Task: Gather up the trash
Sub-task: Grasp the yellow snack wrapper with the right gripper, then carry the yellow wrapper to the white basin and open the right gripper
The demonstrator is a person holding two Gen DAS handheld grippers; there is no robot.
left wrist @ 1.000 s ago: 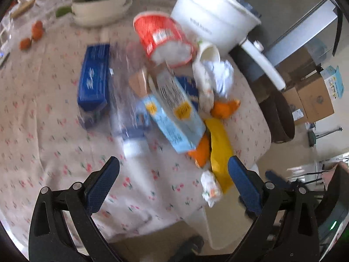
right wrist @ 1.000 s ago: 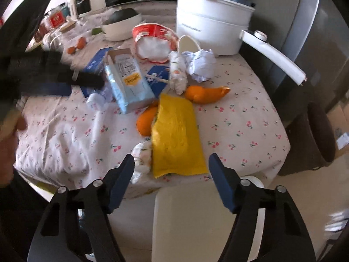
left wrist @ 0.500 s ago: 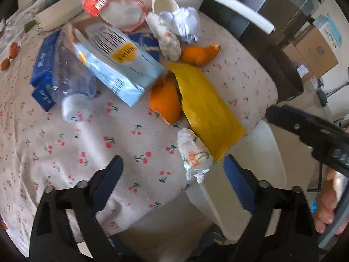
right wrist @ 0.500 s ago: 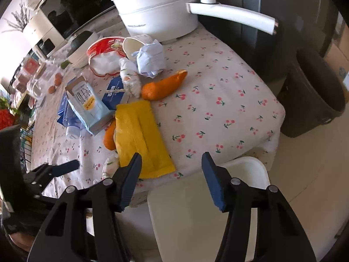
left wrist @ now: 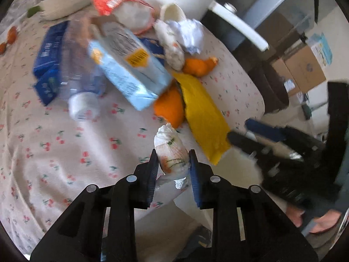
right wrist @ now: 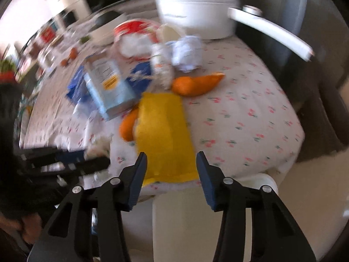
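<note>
My left gripper (left wrist: 172, 159) is shut on a crumpled white printed wrapper (left wrist: 171, 152) at the table's near edge. My right gripper (right wrist: 171, 161) is open, its fingers either side of the near end of a yellow packet (right wrist: 162, 131), which also shows in the left wrist view (left wrist: 202, 118). Behind lie orange peels (right wrist: 196, 83), a light blue carton (left wrist: 128, 67), a clear plastic bottle (left wrist: 80, 80), crumpled white paper (right wrist: 187, 54) and a red-rimmed cup (left wrist: 122, 6). A white bin (right wrist: 209, 218) stands below the table edge.
A white pot with a long handle (right wrist: 196, 6) stands at the back of the cherry-print tablecloth (right wrist: 250, 113). A blue pack (left wrist: 48, 59) lies at the left. A dark bin (left wrist: 270, 87) and cardboard boxes (left wrist: 303, 69) stand on the floor to the right.
My left gripper has moved forward and closed on the crumpled wrapper. My right gripper has narrowed and moved up to the yellow packet's near end.
</note>
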